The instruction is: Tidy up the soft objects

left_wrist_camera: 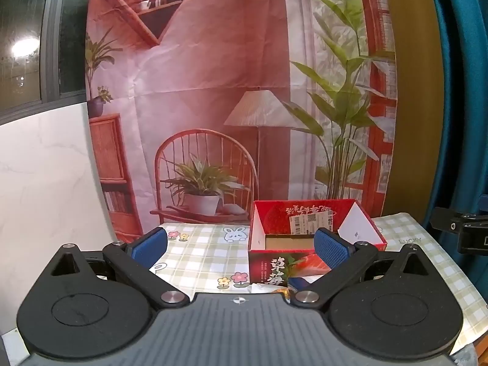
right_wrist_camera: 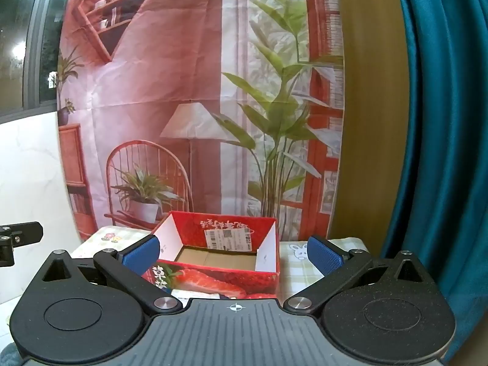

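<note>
The red box (left_wrist_camera: 317,241) sat open on the table (left_wrist_camera: 201,253), and I could see right down to its brown bottom. Nothing soft lay inside it. It had big strawberry pictures on its front and a white paper label (right_wrist_camera: 227,238) stuck on the inside of its back wall.

I could not really see the soft things I had to tidy. Just in front of the box, low down by my claws, there were little bits of something white and something blue (left_wrist_camera: 297,282), but they were mostly hidden and I could not tell what they were.

My left claw (left_wrist_camera: 241,245) had its two blue fingers wide apart and held nothing. The box was a little to its right, with the right finger in front of the box's near corner. My right claw (right_wrist_camera: 233,254) was wide apart too, and empty. The box sat between its fingers but farther away, not touching them.

The table wore a green checked cloth (right_wrist_camera: 292,267) with flowers and a bunny (left_wrist_camera: 233,234) on it. Behind it hung a big picture cloth (left_wrist_camera: 213,91) showing a chair, a lamp and leafy plants. A blue curtain (right_wrist_camera: 442,152) hung on the right.

So I thought the job had hardly begun. The box was ready and empty. Every soft thing was still left to pick up and put in.
</note>
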